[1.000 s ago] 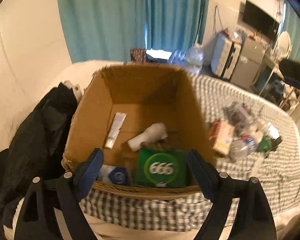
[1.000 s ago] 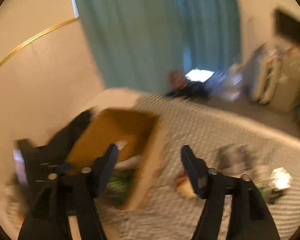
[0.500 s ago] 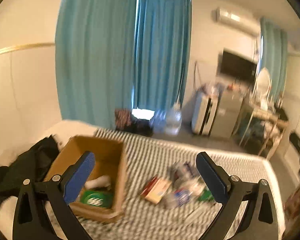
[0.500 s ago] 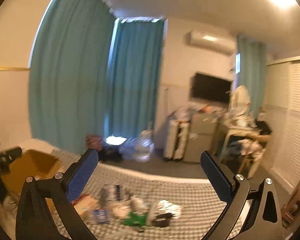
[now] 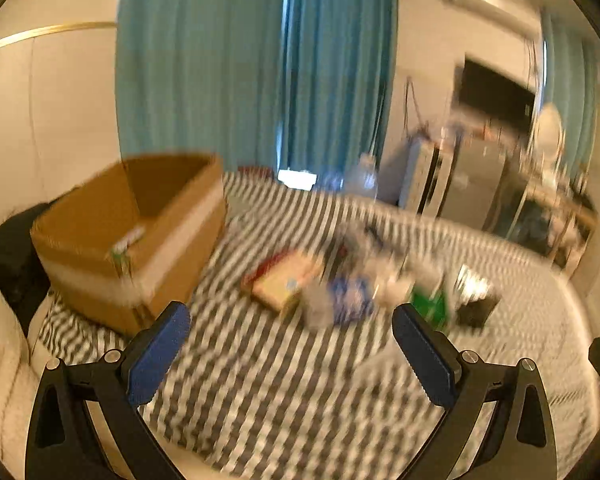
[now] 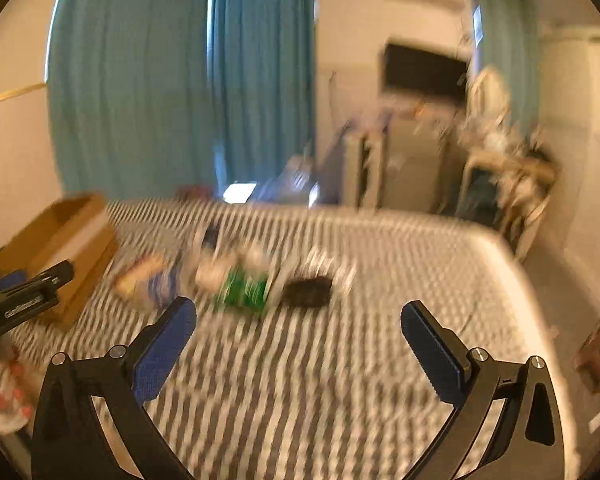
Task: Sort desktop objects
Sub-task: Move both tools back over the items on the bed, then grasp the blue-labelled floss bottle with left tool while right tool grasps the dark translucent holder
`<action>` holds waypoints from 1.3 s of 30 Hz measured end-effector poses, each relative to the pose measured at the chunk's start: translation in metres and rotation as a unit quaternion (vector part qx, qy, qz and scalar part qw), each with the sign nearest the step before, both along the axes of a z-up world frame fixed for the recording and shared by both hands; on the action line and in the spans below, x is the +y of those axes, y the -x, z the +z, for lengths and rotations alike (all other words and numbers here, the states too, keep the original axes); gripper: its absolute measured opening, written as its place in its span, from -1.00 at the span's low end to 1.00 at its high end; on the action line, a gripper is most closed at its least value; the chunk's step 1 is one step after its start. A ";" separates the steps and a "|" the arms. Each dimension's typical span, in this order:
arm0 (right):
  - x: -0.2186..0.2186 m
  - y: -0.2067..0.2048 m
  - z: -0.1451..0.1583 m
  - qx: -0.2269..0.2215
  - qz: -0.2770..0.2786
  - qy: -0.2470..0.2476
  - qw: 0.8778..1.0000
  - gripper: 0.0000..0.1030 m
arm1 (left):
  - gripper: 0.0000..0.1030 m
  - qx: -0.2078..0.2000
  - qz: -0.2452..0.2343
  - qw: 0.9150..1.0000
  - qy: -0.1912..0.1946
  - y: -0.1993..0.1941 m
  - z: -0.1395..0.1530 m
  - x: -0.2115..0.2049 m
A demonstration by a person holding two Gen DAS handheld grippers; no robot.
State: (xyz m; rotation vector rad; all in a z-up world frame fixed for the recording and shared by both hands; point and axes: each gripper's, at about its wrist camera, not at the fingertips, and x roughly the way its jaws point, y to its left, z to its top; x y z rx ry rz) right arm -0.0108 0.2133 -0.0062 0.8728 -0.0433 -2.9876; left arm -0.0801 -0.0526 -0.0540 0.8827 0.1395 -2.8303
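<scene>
Both views are blurred by motion. A brown cardboard box (image 5: 128,236) stands at the left on the checked cloth (image 5: 268,380); it also shows in the right wrist view (image 6: 60,240). A pile of small objects lies to its right: a tan and red carton (image 5: 282,280), a blue-labelled bottle (image 5: 340,300), a green packet (image 5: 430,306) and a black object (image 5: 478,310). My left gripper (image 5: 290,354) is open and empty, above the cloth in front of the pile. My right gripper (image 6: 298,346) is open and empty, in front of the green packet (image 6: 242,290) and black object (image 6: 306,292).
Dark clothing (image 5: 4,252) lies left of the box. Teal curtains (image 5: 252,64), a wall television (image 5: 496,94), suitcases (image 5: 428,180) and a cluttered desk (image 5: 552,204) stand beyond the bed. The left gripper's body (image 6: 20,304) shows at the right view's left edge.
Both grippers have swung down from a level look at the room toward the bed. The left one has left the box and now faces the pile. Both stay open.
</scene>
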 end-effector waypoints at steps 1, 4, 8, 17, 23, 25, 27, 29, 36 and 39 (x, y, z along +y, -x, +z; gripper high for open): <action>0.002 0.006 -0.010 -0.031 0.017 0.011 0.999 1.00 | 1.00 -0.020 0.001 1.000 0.007 0.004 -0.010 0.003; 0.005 0.025 -0.017 -0.045 0.021 0.014 0.999 1.00 | 1.00 -0.027 -0.010 1.000 0.014 0.015 -0.019 0.008; 0.005 0.045 -0.032 -0.069 0.035 0.014 0.997 1.00 | 1.00 -0.036 -0.033 0.999 0.011 0.032 -0.038 0.012; 0.007 0.074 -0.058 -0.103 0.027 0.057 0.993 1.00 | 1.00 -0.095 -0.071 0.991 -0.059 0.071 -0.077 0.011; 0.021 0.106 -0.072 -0.095 -0.026 0.046 0.994 1.00 | 1.00 -0.103 -0.075 0.989 -0.076 0.108 -0.095 0.018; 0.026 0.117 -0.076 -0.089 -0.035 0.042 0.995 1.00 | 1.00 -0.096 -0.072 0.990 -0.079 0.115 -0.097 0.017; 0.029 0.129 -0.081 -0.084 -0.034 0.039 0.995 1.00 | 1.00 -0.086 -0.067 0.991 -0.079 0.123 -0.098 0.019; 0.034 0.144 -0.088 -0.084 -0.033 0.043 0.995 1.00 | 1.00 -0.091 -0.063 0.991 -0.077 0.132 -0.101 0.022; 0.037 0.185 -0.107 -0.084 -0.029 0.042 0.995 1.00 | 1.00 -0.088 -0.059 0.992 -0.062 0.152 -0.111 0.032; 0.036 0.198 -0.116 -0.090 -0.020 0.031 0.995 1.00 | 1.00 -0.090 -0.053 0.993 -0.057 0.159 -0.115 0.030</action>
